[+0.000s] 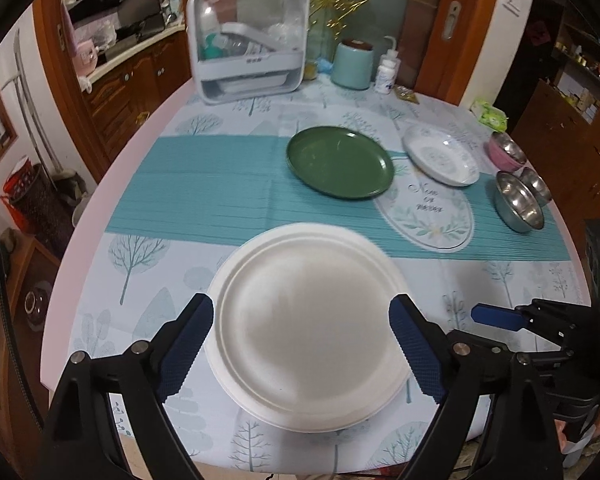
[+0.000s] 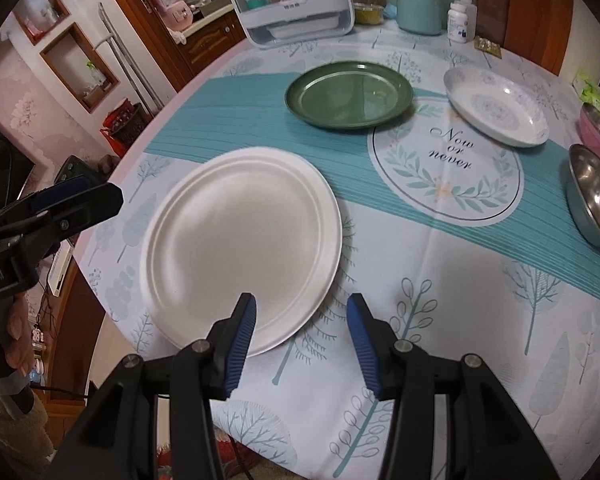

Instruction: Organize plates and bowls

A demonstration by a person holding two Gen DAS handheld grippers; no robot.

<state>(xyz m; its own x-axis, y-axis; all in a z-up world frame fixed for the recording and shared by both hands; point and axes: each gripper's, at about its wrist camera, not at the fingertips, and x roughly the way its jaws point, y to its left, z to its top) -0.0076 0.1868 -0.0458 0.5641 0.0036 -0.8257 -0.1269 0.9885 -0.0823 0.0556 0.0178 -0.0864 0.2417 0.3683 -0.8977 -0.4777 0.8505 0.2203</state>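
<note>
A stack of white paper plates (image 1: 308,328) lies on the patterned tablecloth near the table's front edge. My left gripper (image 1: 302,300) hovers above it, open wide, one finger on either side of the stack and nothing gripped. My right gripper (image 2: 300,300) is open over the near right rim of the white plates (image 2: 240,240), nothing between its pads. Farther back sit a green plate (image 1: 340,162) and a white patterned plate (image 1: 440,156). At the right edge are a large steel bowl (image 1: 518,200), a smaller steel bowl (image 1: 536,182) and a pink bowl (image 1: 506,152).
A clear-lidded dish rack (image 1: 248,40) stands at the back of the table, with a teal canister (image 1: 352,64) and a white bottle (image 1: 388,74) beside it. A green packet (image 1: 490,114) lies at the back right. The table's rounded edge runs close on the left and front.
</note>
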